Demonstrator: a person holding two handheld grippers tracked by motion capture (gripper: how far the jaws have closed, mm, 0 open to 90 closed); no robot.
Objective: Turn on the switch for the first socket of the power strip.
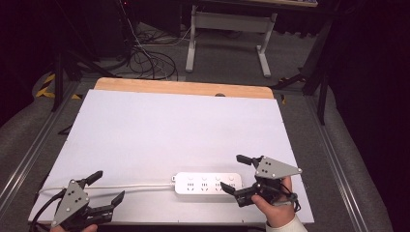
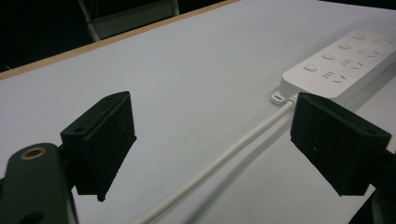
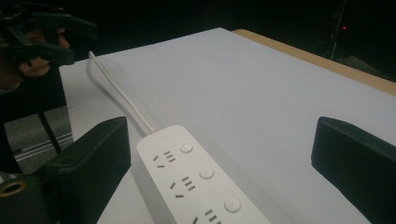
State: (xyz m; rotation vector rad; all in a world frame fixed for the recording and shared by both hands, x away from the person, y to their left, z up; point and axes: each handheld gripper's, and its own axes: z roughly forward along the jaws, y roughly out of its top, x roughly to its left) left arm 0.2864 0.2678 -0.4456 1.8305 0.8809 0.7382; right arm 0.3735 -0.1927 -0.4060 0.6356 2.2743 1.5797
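Here the power strip (image 1: pixel 208 183) looks rigid, light, slick; the right gripper (image 1: pixel 237 175), jaws spread, should clamp its long sides; the left gripper (image 1: pixel 109 188) is likewise unclenched.

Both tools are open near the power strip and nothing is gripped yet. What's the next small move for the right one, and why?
Probably ease the right tool forward and down so its open jaws straddle the power strip's near end, then close. The strip lies flat on the white table, between those jaws but untouched. The left tool is open over the cord.

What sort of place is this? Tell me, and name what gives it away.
Probably a lab or recording workspace: a white-covered table bearing a white power strip, loose cables on grey carpet, and a bench frame behind in the dark.
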